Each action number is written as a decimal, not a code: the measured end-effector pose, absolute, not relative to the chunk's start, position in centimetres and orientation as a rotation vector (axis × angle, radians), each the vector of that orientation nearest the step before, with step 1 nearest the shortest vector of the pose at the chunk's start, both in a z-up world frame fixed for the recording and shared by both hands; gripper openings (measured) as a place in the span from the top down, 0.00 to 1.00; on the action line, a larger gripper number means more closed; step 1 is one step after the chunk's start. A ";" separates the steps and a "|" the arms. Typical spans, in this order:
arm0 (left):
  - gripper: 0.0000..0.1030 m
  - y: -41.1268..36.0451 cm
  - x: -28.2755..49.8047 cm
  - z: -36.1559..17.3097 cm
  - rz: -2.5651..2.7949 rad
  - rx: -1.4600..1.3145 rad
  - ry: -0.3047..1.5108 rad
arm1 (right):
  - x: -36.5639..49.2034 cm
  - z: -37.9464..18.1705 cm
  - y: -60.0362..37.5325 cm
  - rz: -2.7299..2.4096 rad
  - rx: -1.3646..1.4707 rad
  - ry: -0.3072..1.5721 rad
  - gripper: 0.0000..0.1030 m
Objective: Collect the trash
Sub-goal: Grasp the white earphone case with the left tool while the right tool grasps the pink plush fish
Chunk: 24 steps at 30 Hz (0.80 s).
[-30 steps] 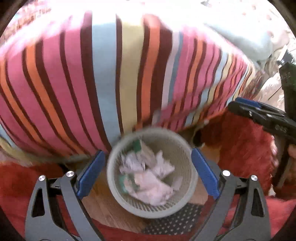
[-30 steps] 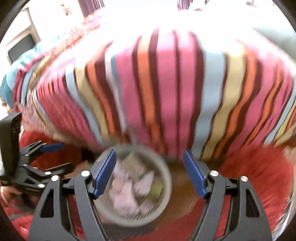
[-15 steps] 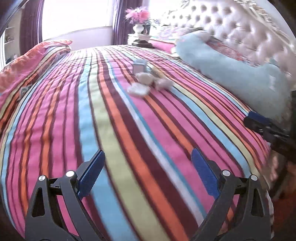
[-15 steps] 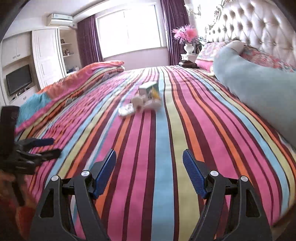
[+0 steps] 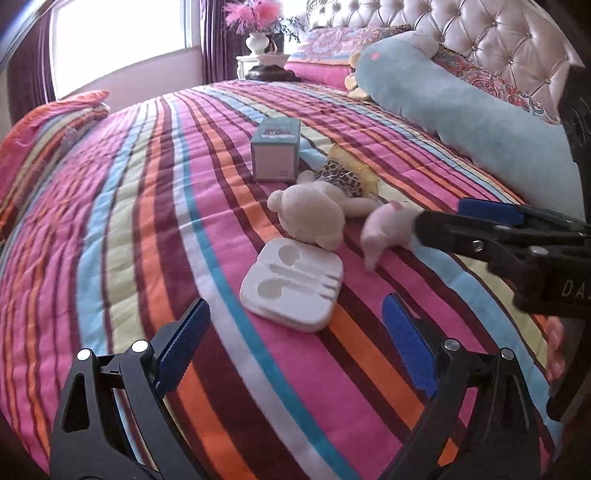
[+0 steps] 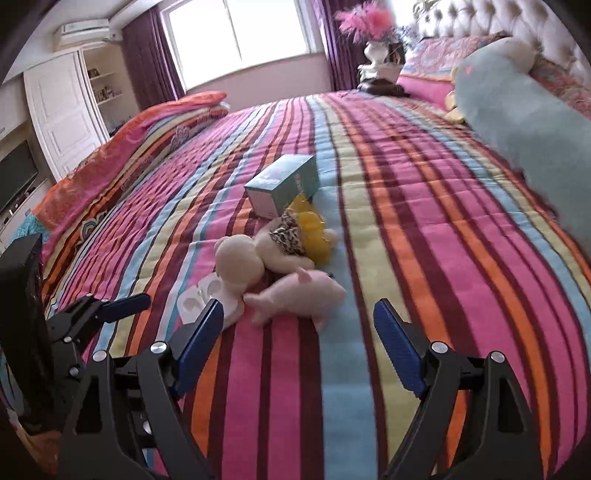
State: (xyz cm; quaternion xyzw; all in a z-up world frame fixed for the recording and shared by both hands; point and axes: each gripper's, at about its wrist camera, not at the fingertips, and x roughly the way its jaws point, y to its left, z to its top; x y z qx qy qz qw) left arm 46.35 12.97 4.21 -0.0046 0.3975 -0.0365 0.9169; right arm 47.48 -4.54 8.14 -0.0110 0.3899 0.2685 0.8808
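Observation:
A white moulded plastic tray (image 5: 292, 285) lies on the striped bedspread just ahead of my open, empty left gripper (image 5: 295, 332); it also shows in the right wrist view (image 6: 201, 300), partly behind my finger. A small teal box (image 5: 276, 149) (image 6: 283, 184) stands further back. A cream plush toy (image 5: 314, 212) (image 6: 251, 258) with a yellow wrapper (image 6: 312, 230) and a pink plush toy (image 5: 388, 227) (image 6: 303, 295) lie between. My right gripper (image 6: 299, 343) is open and empty, just short of the pink plush toy.
A long pale blue plush pillow (image 5: 472, 122) lies along the tufted headboard (image 5: 480, 33) at the right. Folded striped bedding (image 6: 147, 136) sits at the bed's left side. A vase with pink flowers (image 5: 258, 37) stands on a nightstand behind the bed.
Both grippers rose from the waste basket beside the bed and moved forward over the bedspread to the cluster of items. Both stayed open.

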 end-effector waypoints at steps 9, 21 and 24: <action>0.11 12.8 50.1 2.1 -0.032 0.031 0.908 | 50.5 5.1 -1.7 0.540 -0.132 0.875 0.23; 0.38 13.4 49.6 2.5 -0.006 0.004 0.884 | 49.2 5.4 -6.2 0.547 0.001 0.843 0.60; 0.38 13.5 47.6 2.9 -0.011 -0.021 0.857 | 46.9 5.5 -8.3 0.570 0.025 0.847 0.60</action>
